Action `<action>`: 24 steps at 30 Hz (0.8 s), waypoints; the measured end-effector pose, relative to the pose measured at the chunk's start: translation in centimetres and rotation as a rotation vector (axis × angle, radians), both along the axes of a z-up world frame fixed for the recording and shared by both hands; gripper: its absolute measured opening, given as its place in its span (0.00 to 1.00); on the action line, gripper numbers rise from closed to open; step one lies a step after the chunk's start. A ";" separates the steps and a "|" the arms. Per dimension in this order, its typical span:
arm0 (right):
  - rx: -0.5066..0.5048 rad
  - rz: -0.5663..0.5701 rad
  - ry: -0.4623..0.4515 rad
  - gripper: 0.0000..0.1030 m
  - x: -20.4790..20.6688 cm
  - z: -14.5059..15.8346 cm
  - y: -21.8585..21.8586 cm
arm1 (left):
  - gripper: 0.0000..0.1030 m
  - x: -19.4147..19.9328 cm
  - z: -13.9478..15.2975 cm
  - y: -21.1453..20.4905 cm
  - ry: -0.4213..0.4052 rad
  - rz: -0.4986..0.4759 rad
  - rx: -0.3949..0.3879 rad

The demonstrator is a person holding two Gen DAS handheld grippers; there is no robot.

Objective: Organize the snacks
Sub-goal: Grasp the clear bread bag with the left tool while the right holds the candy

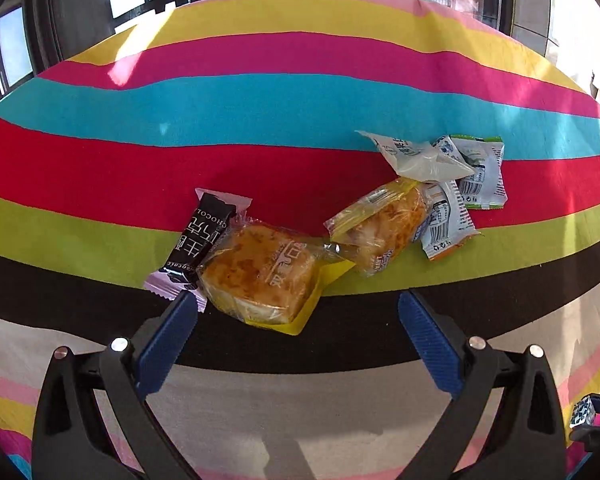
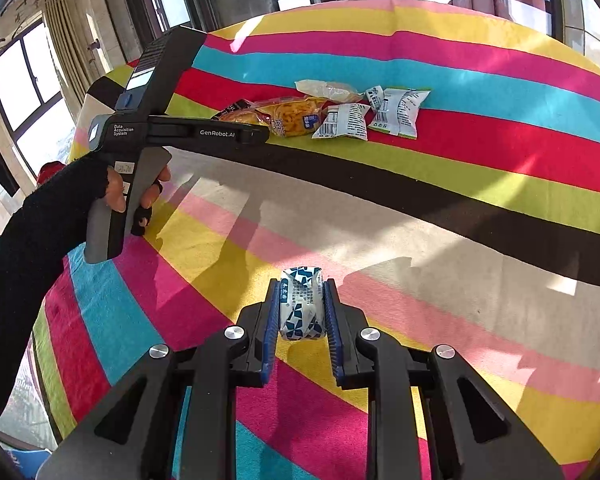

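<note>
My left gripper [image 1: 298,306] is open just in front of a wrapped golden pastry [image 1: 262,276] with a yellow tray. A black chocolate bar wrapper [image 1: 200,244] lies against its left side. A second wrapped pastry [image 1: 380,224] lies to the right, then white-blue packets [image 1: 480,172] and a crumpled clear wrapper [image 1: 416,158]. My right gripper [image 2: 302,286] is shut on a small white packet with a blue pattern [image 2: 302,306], held above the cloth. The snack group [image 2: 340,114] shows far off in the right wrist view, beyond the left gripper body [image 2: 180,132].
A striped multicoloured cloth [image 1: 260,104] covers the table. The person's gloved hand [image 2: 112,196] holds the left gripper's handle. Windows and dark frames [image 2: 28,92] stand behind the table. The held packet also shows at the left wrist view's right edge [image 1: 582,412].
</note>
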State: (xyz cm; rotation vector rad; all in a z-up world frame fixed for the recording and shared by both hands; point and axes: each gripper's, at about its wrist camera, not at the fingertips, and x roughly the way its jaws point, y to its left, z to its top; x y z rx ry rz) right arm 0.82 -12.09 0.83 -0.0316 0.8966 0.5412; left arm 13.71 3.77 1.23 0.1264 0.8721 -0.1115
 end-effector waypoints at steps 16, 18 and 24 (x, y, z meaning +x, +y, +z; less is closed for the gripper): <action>-0.001 -0.008 0.017 0.22 0.4 -0.3 0.1 | 0.90 -17.0 1.0 0.2 -0.066 -0.185 -0.070; -0.001 -0.011 0.016 0.22 0.4 -0.4 0.1 | 0.90 -14.5 1.4 0.4 -0.082 -0.221 -0.025; 0.033 -0.017 0.018 0.22 0.4 -0.3 -0.4 | 0.90 -2.9 0.8 -1.4 0.021 -0.378 0.068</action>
